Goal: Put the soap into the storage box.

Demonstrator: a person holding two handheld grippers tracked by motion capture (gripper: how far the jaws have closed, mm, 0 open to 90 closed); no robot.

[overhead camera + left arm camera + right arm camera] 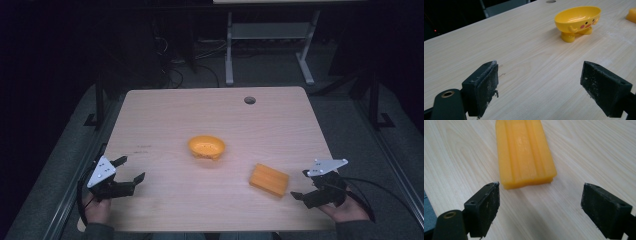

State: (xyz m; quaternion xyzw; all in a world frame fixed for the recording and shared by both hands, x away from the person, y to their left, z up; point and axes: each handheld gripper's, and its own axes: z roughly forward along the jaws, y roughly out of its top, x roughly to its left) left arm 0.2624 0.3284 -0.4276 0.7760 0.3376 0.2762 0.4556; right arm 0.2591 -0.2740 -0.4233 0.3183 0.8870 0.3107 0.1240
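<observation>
Both my tools gape wide, empty. Right tool just short of the block; left tool faces the bowl, well apart.

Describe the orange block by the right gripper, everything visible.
The orange block is a flat, oblong slab, waxy and slightly translucent like soap or plastic, with shallow lengthwise ridges on top and a small step along its near end. It lies flat on the wooden table, toward the near right part, apart from the yellow bowl. The right gripper stands just short of it, jaws wide apart, not touching it.
</observation>
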